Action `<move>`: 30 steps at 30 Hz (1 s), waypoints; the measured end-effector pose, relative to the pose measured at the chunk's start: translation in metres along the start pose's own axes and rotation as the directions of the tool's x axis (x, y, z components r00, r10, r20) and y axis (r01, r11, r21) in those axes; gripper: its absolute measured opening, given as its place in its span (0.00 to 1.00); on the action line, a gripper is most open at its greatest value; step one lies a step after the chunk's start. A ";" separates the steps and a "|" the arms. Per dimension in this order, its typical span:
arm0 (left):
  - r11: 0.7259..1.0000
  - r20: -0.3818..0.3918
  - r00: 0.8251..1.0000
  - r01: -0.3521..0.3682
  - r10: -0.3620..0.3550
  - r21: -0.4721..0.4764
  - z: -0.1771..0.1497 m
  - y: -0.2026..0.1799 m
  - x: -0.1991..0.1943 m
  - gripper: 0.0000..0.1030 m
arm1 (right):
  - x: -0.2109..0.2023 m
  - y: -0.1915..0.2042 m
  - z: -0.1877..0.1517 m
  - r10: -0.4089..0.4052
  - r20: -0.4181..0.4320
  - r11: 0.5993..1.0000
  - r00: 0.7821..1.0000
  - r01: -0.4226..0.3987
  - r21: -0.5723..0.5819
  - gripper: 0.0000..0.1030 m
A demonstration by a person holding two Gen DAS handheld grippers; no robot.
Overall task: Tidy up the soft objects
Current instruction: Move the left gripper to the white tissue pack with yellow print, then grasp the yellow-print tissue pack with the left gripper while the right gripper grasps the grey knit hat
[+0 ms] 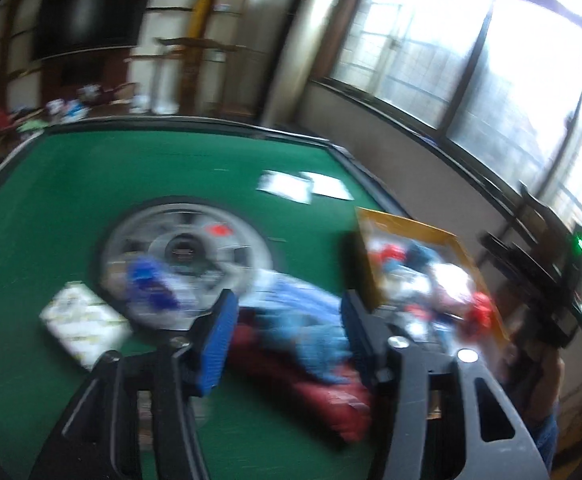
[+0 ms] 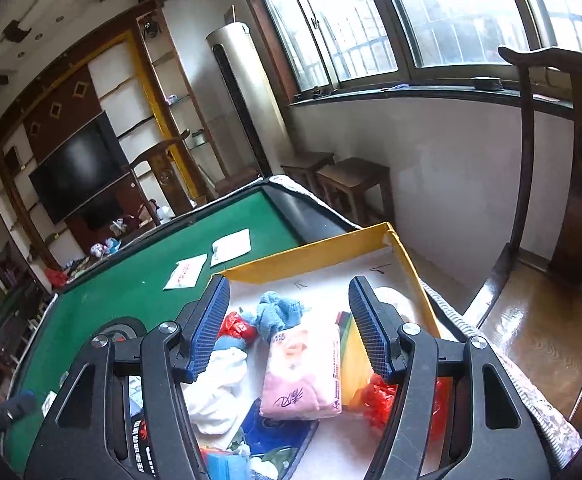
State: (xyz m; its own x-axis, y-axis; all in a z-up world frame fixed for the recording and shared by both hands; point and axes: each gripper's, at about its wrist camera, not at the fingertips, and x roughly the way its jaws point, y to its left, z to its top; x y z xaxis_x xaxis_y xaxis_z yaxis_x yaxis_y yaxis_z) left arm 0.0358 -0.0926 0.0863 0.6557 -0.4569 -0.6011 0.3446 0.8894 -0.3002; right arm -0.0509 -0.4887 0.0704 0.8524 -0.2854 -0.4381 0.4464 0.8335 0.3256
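both sets of jaws stand spread and empty. the right gripper hangs over the yellow box, where a pink pack and blue cloth already lie gathered. the left gripper points at the red and blue cloths loose on the green bench, likely the next to be boxed.

Your counter is topped in green felt with a dark raised rim. On it lie two white paper packets side by side, a round grey hub at the centre, a yellow-walled box at the near corner (crowded with soft things), and a red-and-blue cloth heap beside that box.
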 end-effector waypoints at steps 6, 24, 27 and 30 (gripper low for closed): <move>0.956 -0.024 0.972 -0.235 0.235 -0.175 0.006 0.092 -0.004 0.64 | 0.003 0.003 -0.003 0.003 -0.013 1.000 1.000 -0.003 -0.012 0.61; 0.895 -0.208 0.904 -0.409 0.372 -0.177 -0.007 0.127 0.057 0.64 | 0.006 0.025 -0.012 0.045 -0.037 0.995 0.998 -0.048 -0.082 0.61; 0.917 -0.218 0.913 -0.376 0.344 -0.129 -0.012 0.133 0.046 0.65 | 0.005 0.030 -0.013 0.077 -0.034 0.992 0.996 -0.080 -0.101 0.61; 0.939 -0.226 0.929 -0.324 0.293 -0.112 -0.013 0.138 0.041 0.65 | 0.003 0.036 -0.016 0.131 -0.038 0.984 0.991 -0.135 -0.115 0.61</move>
State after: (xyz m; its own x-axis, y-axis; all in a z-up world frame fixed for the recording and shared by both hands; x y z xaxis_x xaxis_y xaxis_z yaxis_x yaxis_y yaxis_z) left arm 0.1013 0.0117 0.0109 0.5584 -0.1615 -0.8137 0.0361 0.9847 -0.1707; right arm -0.0363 -0.4516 0.0673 0.8925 -0.1553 -0.4235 0.2933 0.9132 0.2831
